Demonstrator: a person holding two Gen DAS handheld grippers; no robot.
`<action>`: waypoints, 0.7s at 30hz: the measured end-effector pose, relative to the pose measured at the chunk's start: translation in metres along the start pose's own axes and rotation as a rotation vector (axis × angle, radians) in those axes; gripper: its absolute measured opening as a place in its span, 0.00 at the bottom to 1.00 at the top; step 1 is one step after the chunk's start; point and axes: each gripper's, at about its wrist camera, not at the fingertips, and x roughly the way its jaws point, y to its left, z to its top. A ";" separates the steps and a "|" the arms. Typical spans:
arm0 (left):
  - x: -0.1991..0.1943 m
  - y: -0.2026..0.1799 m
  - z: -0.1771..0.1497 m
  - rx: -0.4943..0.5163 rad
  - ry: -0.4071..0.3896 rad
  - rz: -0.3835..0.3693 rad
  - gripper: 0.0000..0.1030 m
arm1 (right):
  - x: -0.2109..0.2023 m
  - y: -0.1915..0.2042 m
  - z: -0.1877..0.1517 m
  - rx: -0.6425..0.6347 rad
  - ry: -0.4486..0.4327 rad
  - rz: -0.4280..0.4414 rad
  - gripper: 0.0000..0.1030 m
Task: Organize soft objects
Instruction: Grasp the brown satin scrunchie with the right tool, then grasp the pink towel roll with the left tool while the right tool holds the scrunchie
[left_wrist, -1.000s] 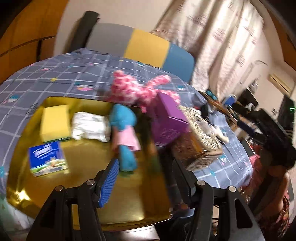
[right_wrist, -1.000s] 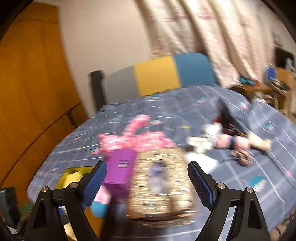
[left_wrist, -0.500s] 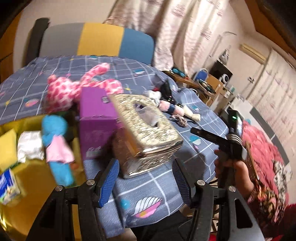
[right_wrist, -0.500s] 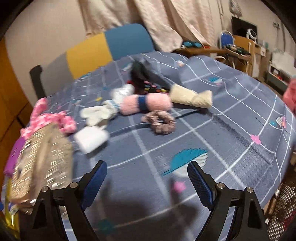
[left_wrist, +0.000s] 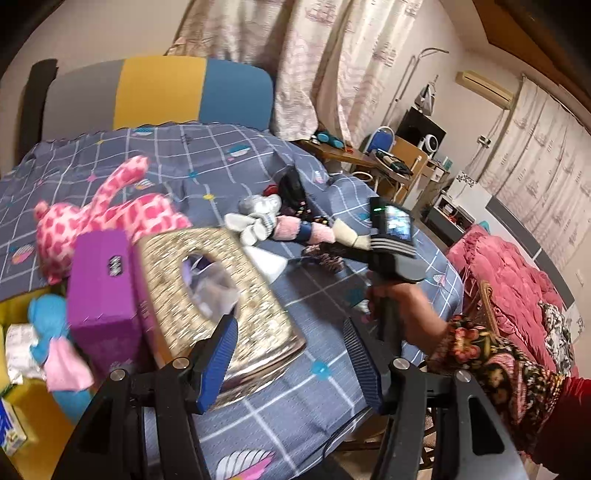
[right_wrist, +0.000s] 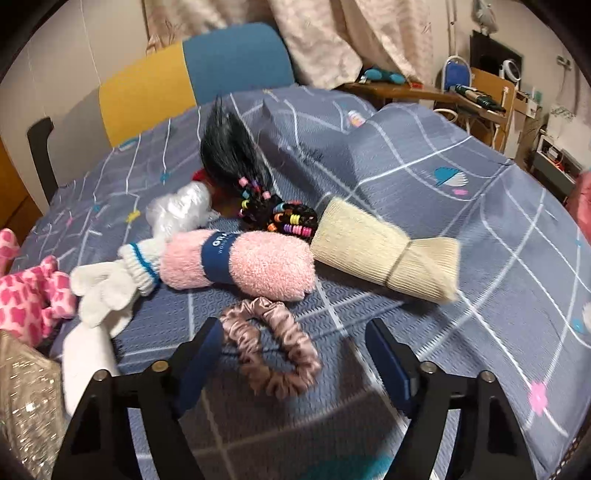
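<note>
Checked bedspread (right_wrist: 424, 177), cluttered. Satin scrunchie (right_wrist: 273, 350) seen between right gripper (right_wrist: 295, 354) pads, jaws closing, not yet pinched. Left gripper (left_wrist: 291, 354) spread, empty. Risk: bedspread pinched at 6 o'clock; slippery scrunchie lost.

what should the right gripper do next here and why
Probably ease the right gripper down a little further over the satin scrunchie before closing fully. The scrunchie lies flat on the blue quilt between the blue pads, which are closing but not yet pressing on it. The pink rolled towel sits just behind, so keep low and short.
</note>
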 end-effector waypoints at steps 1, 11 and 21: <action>0.003 -0.006 0.004 0.012 -0.001 -0.005 0.59 | 0.006 0.002 0.000 -0.017 0.012 0.009 0.72; 0.031 -0.049 0.038 0.075 -0.015 -0.060 0.59 | 0.004 0.004 -0.015 -0.109 0.018 0.055 0.22; 0.092 -0.070 0.082 0.022 0.062 -0.067 0.59 | -0.013 -0.041 -0.035 -0.012 -0.043 -0.010 0.22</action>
